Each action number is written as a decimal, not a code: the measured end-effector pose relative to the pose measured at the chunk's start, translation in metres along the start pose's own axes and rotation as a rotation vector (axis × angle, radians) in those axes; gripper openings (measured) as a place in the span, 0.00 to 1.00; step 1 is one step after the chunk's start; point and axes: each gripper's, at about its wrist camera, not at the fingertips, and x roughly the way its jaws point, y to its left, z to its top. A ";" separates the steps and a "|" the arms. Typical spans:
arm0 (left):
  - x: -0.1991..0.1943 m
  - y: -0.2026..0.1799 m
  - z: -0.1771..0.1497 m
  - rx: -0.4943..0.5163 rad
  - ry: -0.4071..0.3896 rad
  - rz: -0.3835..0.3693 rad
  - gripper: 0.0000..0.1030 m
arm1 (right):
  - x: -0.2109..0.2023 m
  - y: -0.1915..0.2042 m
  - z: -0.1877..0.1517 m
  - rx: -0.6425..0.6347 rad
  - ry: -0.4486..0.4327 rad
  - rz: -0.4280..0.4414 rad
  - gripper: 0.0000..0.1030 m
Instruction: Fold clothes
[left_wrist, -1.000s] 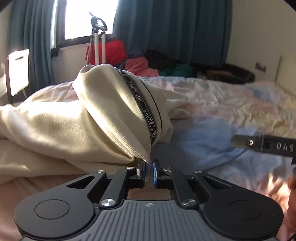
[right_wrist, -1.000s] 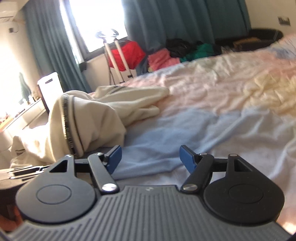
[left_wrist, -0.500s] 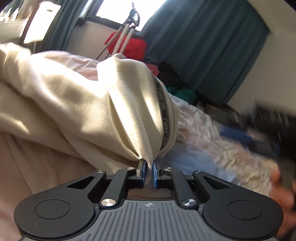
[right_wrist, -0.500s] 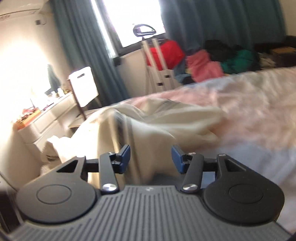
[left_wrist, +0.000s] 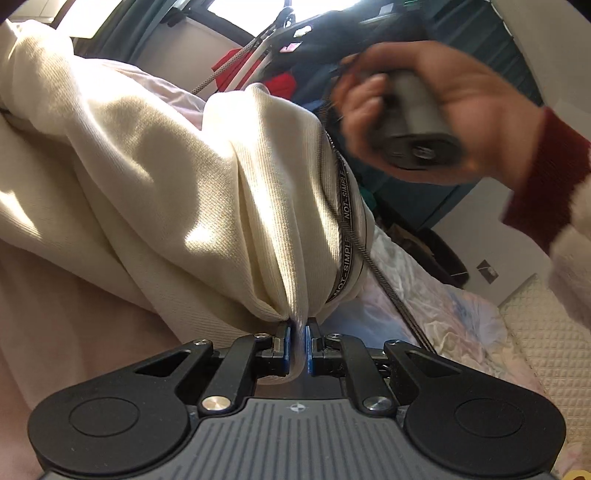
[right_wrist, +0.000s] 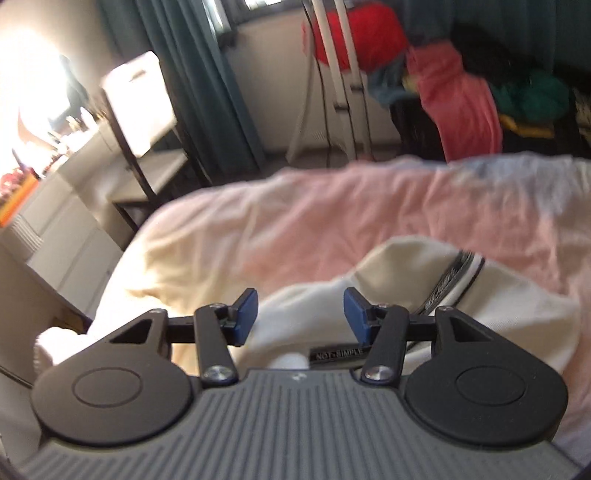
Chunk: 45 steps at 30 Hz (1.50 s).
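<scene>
A cream garment (left_wrist: 177, 192) with a black lettered band (left_wrist: 345, 236) is bunched up on the bed. My left gripper (left_wrist: 297, 341) is shut on a fold of its hem, and the cloth rises steeply from the blue pads. In the right wrist view the same cream garment (right_wrist: 406, 288) lies below my right gripper (right_wrist: 300, 314), which is open with cloth showing in the gap but not pinched. A hand (left_wrist: 450, 110) with a dark red cuff holds the right gripper's handle above the garment in the left wrist view.
The bed has a pink and blue crumpled cover (right_wrist: 332, 221). Beyond its far edge stand a white tripod (right_wrist: 343, 74), a red bag (right_wrist: 369, 33), a pile of clothes (right_wrist: 461, 103), teal curtains (right_wrist: 199, 74) and a chair (right_wrist: 144, 122). A quilted headboard (left_wrist: 546, 354) is at right.
My left gripper has lifted and tilted with the hem still pinched. My right gripper has swung over the garment, looking down on it, and the hand holding it now fills the left view's top right.
</scene>
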 end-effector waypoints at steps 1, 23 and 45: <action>0.001 0.001 0.001 -0.001 -0.003 -0.005 0.08 | 0.007 -0.004 -0.003 0.027 0.013 0.002 0.33; -0.004 -0.021 0.009 0.217 -0.057 0.066 0.07 | -0.253 -0.227 -0.143 0.355 -0.422 -0.228 0.03; -0.004 -0.063 -0.018 0.370 0.052 0.245 0.10 | -0.203 -0.297 -0.173 0.460 -0.358 -0.007 0.55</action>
